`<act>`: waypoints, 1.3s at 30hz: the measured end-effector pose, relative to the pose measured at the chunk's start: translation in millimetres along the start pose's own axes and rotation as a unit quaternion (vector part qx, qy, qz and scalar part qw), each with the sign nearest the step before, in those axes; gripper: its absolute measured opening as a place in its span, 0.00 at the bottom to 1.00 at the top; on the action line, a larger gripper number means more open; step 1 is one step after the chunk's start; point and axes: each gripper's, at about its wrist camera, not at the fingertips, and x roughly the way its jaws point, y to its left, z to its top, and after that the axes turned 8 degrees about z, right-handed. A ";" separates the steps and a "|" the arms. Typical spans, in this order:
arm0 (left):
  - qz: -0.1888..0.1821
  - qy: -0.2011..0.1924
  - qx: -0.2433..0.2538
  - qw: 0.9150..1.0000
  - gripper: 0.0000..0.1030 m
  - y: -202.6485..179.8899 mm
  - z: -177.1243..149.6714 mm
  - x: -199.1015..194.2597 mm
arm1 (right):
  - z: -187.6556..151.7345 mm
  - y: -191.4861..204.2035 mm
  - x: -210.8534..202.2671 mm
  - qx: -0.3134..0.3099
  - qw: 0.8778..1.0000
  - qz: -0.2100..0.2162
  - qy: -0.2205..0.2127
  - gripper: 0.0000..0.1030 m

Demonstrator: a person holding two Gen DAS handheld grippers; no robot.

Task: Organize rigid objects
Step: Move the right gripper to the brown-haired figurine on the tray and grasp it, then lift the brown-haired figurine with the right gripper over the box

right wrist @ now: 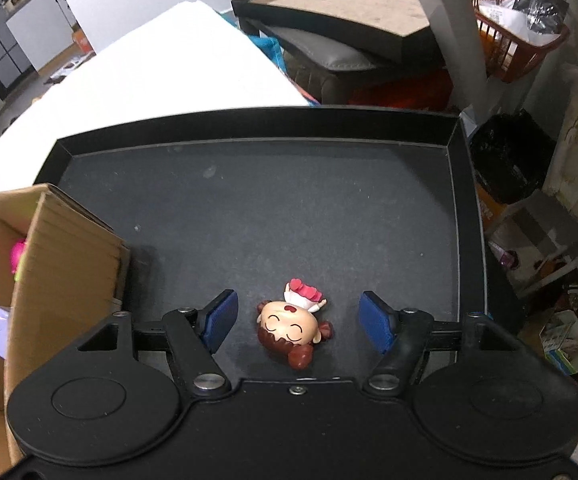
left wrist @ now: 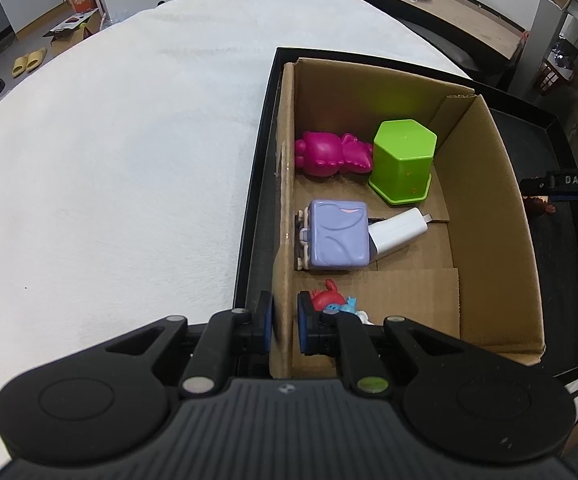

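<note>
Right gripper (right wrist: 297, 318) jaws apart, straddling doll (right wrist: 293, 326) lying on tray (right wrist: 249, 200). Centre pads on head, close gently. Left gripper (left wrist: 285, 320) clamps box (left wrist: 485, 216) wall; keep steady.

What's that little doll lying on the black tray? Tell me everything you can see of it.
The doll is a small glossy figurine, plastic by the look: big peach face with closed smiling eyes, brown hair in buns, white dress, red trim. It lies on its back on the black tray, alone. The right hand-held gripper straddles it with jaws wide open, pads apart from it.
</note>
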 end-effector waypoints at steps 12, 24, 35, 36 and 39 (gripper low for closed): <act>-0.001 0.002 -0.001 1.000 0.11 0.2 -0.4 -0.5 | -4.2 7.1 -12.8 -0.007 1.000 0.004 0.002 0.40; 0.001 -0.004 -0.001 1.000 0.11 -1.9 -3.4 -3.3 | -7.8 15.5 -53.0 -0.003 0.999 0.027 -0.041 0.40; 0.002 -0.009 0.000 1.000 0.11 -1.2 -4.5 -6.5 | -11.3 32.6 -77.9 -0.022 0.996 0.046 -0.070 0.39; 0.001 -0.010 0.000 1.000 0.11 -1.1 -4.4 -6.7 | -12.0 34.2 -80.7 -0.023 0.996 0.048 -0.074 0.39; 0.001 -0.010 0.000 1.000 0.11 -1.4 -4.6 -7.1 | -13.5 39.7 -89.1 -0.027 0.994 0.056 -0.085 0.39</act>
